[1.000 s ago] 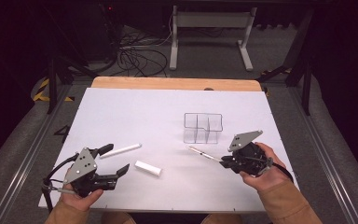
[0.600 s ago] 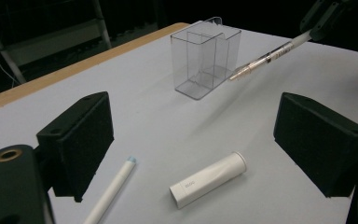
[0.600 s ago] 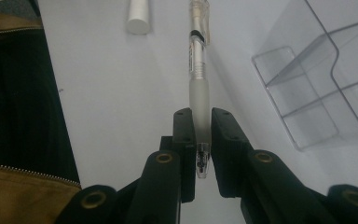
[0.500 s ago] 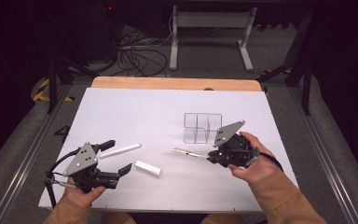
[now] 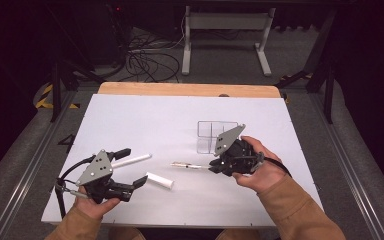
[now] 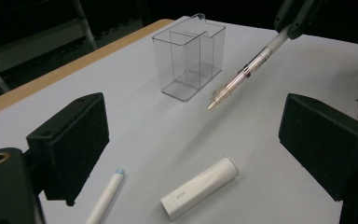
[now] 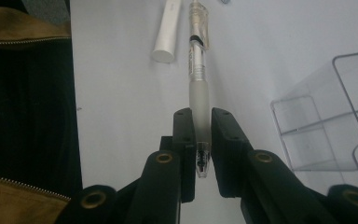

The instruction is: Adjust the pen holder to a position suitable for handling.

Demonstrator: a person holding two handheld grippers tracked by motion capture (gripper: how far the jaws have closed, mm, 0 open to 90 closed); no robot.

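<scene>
My right gripper [image 5: 214, 167] is shut on the grip end of a clear pen [image 5: 186, 165] and holds it above the table, pointing left. In the right gripper view the jaws [image 7: 200, 135] clamp the pen [image 7: 198, 70] near its tip. My left gripper [image 5: 136, 167] stands open at the table's front left; its jaws have just been opening wide and then closing a touch, gripping nothing. A short white tube [image 5: 159, 180] lies just off its lower jaw, and a white pen [image 5: 131, 160] beside its upper jaw. From the left gripper [image 6: 198, 140], both lie ahead: tube [image 6: 200, 186], white pen [image 6: 105, 198].
A clear divided box [image 5: 214, 134] stands upright behind the right gripper; it also shows as the box [image 6: 191, 58] and the box [image 7: 331, 126]. The white table [image 5: 145, 115] has a wooden far edge [image 5: 190, 90]. A tan sleeve [image 7: 23, 93] is at the right gripper's left.
My right gripper has carried the clear pen leftward and a little up, away from the table's right edge. The left gripper's jaws have spread wider; that hand has stayed in place.
</scene>
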